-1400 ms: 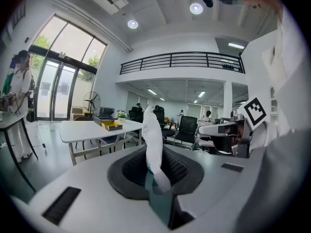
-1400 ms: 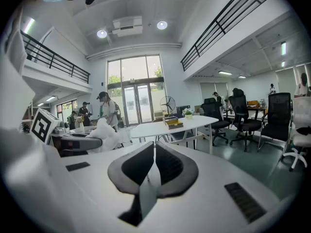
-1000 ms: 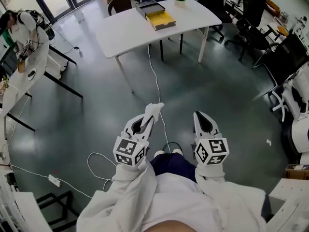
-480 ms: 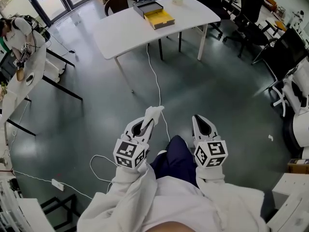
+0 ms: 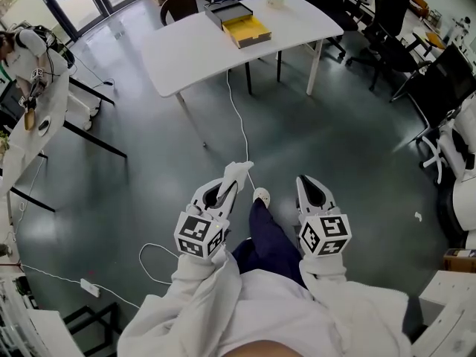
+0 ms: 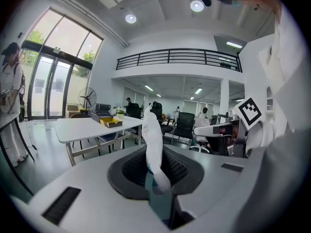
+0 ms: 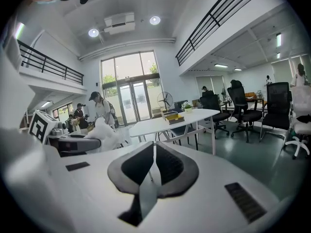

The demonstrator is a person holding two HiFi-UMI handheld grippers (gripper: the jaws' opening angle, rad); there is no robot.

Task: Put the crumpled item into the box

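Observation:
A crumpled white item (image 5: 239, 171) sticks up from my left gripper (image 5: 227, 187), whose jaws are shut on it at waist height over the floor. In the left gripper view the crumpled item (image 6: 151, 142) stands pinched between the dark pads. My right gripper (image 5: 307, 184) is level with it to the right, jaws shut with nothing between them (image 7: 153, 171). The box (image 5: 247, 30), open with a yellow inside, lies beside a grey lid or tray (image 5: 230, 11) on the far white table (image 5: 193, 50). The box (image 6: 111, 122) is also in the left gripper view and the box (image 7: 173, 117) in the right gripper view.
A white cable (image 5: 239, 129) runs across the grey floor from the table toward my feet, with a power strip (image 5: 83, 282) at lower left. Office chairs (image 5: 390, 47) stand at right. A person (image 5: 30, 58) stands by a table at left. My shoe (image 5: 261, 196) is forward.
The table and box have drawn slightly nearer in the head view. My leg and shoe have swung forward between the grippers. Both grippers hold the same pose, the left still pinching the item.

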